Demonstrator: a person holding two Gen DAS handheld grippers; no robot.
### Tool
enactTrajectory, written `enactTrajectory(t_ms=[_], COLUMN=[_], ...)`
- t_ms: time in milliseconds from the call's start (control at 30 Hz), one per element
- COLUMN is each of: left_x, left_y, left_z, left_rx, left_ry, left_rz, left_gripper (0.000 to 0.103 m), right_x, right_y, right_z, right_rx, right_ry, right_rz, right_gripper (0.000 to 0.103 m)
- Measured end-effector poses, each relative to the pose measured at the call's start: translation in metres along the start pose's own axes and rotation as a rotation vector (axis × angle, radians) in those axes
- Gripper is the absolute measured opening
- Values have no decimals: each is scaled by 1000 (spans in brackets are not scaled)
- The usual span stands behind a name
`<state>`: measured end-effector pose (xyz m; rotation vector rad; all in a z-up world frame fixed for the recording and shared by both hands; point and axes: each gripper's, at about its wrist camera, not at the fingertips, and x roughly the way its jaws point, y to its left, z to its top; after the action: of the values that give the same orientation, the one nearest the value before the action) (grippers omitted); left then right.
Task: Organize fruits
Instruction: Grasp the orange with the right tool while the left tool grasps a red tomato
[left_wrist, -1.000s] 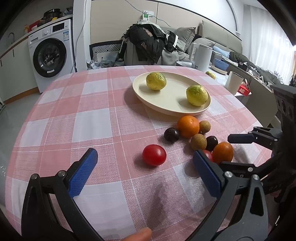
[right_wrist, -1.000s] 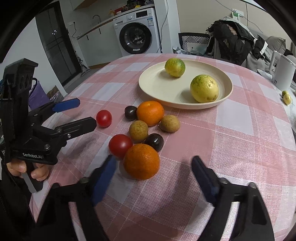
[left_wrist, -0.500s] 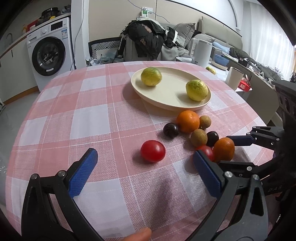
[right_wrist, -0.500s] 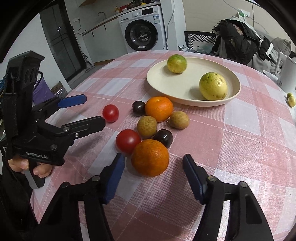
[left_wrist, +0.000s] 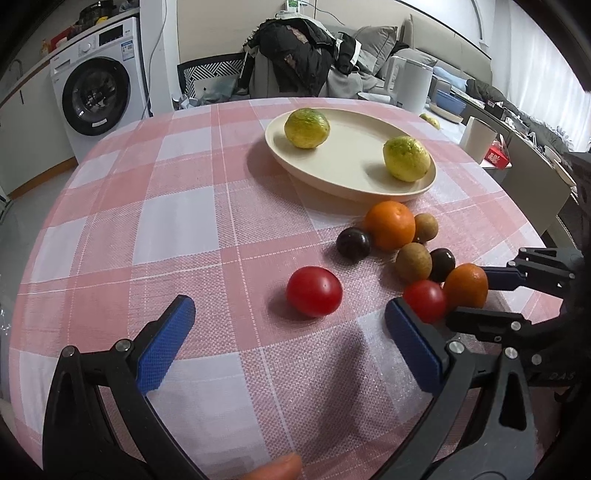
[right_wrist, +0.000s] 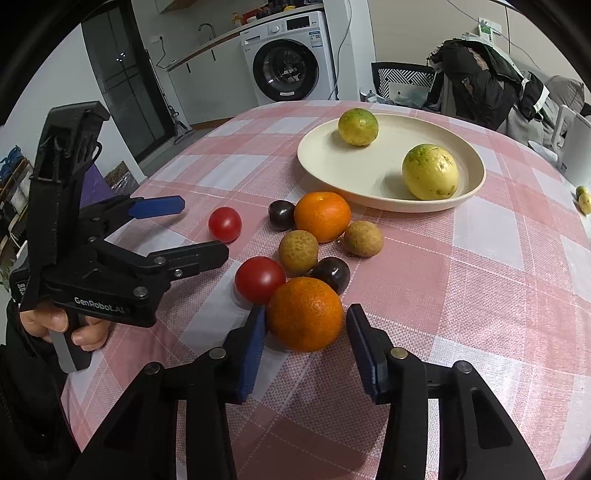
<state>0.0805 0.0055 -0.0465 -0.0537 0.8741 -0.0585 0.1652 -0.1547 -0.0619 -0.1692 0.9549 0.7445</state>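
A cream plate holds two yellow-green citrus fruits. In front of it lies a cluster of fruit: two oranges, two tomatoes, two brown round fruits and two dark plums. My right gripper is open with its jaws either side of the near orange, close to its skin. My left gripper is open and empty, just short of a lone red tomato.
The round table has a pink checked cloth. A washing machine, a chair piled with clothes and a white kettle stand beyond the table. Two small yellow fruits lie at the far right edge.
My right gripper has moved forward and narrowed its jaws around the near orange. My left gripper has edged slightly toward the lone tomato.
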Motion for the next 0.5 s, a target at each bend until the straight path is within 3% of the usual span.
enactTrajectory(t_ms=[300, 500], left_x=[9, 14], left_y=[1, -4], left_z=[5, 5], left_rx=[1, 26], left_ry=[23, 38], left_rz=[-7, -31], left_gripper=[100, 80], right_x=[-12, -21], right_y=[0, -8], right_z=[2, 5], right_rx=[4, 41], right_ry=[-49, -86], right_rz=[0, -11], right_gripper=[40, 40])
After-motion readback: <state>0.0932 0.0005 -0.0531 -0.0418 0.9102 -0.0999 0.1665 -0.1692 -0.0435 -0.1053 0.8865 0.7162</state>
